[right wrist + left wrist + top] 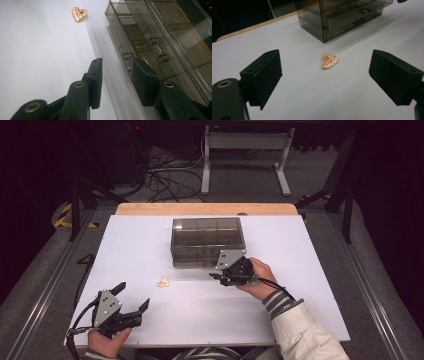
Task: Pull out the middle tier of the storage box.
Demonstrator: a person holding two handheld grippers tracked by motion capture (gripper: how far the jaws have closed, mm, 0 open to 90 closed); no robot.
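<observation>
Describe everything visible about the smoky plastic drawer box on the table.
The drawer box is a low rectangular organiser of translucent grey-brown plastic, standing upright on the white table toward its far side. Dividers split its open top into compartments. Its front holds stacked drawers, seemingly pushed in, with clear knob handles. The right gripper sits at its lower front, jaws partly open beside a handle; contact cannot be told. A small orange-pink trinket lies apart from it.

Smoke-tinted clear drawer box (207, 241) on a white table (150, 235) with a pale wooden far edge. Small gold-and-pink brooch (163, 282). Both grippers, left (134, 306) and right (216, 274), black with grey plates. Cream sleeve (305, 332), grey-and-white striped cuff.
</observation>
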